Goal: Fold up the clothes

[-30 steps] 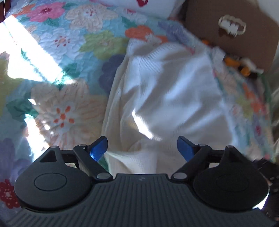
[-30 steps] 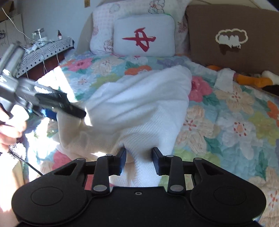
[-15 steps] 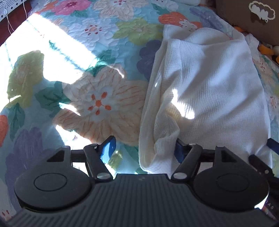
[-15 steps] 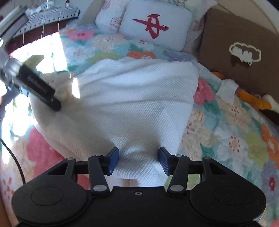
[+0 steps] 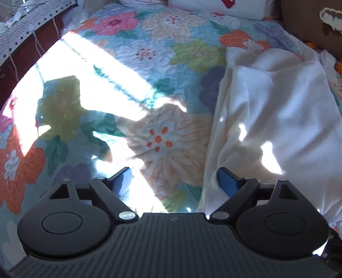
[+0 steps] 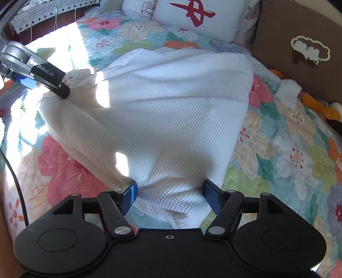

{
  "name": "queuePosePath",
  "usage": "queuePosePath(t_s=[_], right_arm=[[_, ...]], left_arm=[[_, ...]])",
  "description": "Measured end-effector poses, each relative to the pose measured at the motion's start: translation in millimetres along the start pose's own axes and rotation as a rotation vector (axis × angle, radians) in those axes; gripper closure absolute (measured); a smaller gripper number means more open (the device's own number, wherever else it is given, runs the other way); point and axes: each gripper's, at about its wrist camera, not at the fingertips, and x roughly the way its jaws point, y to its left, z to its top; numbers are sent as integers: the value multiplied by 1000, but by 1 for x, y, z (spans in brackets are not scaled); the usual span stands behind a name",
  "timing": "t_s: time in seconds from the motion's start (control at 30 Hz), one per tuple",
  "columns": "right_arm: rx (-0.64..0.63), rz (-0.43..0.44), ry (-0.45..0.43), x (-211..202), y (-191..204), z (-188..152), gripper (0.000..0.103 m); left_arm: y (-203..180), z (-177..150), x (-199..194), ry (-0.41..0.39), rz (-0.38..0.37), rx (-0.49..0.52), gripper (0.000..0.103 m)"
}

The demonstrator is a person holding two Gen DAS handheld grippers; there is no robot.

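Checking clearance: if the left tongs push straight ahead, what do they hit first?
Probably the floral quilt: it fills the gap between the open left tongs. The white garment lies just right, near the right finger; depth unclear.

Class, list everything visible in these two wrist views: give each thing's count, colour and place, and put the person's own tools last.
Waffle-knit garment: one, white, spread on the quilt's middle.
Floral quilt: one, multicoloured, covering the bed.
Pillow with red character: one, white, at the headboard.
Floral pillow: one, white, left of it.
Brown cushion: one, cloud motif, far right.
Orange-and-white soft toy: one, below the cushion.
Left gripper: jaws open, beside the garment's edge.
Right gripper: jaws open around the garment's near hem.
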Motion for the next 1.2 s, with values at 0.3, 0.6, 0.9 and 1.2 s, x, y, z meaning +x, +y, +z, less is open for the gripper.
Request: queuePosePath(t_s=[0.3,0.6,0.9,1.2], right_arm=[[-143,-52,26,-6,22,3,18],[34,124,-136,-78,-36,72,18],[315,66,-146,42,-95,134,18],[320,-23,-87,115,-107,147,19]], left_arm=[[-11,64,-17,-126,-250,-13,29],[-56,103,42,-90,-392,164,30],[-80,101,69,-172,-308,290,94],[-71,112,81,-184,-229,233,95]])
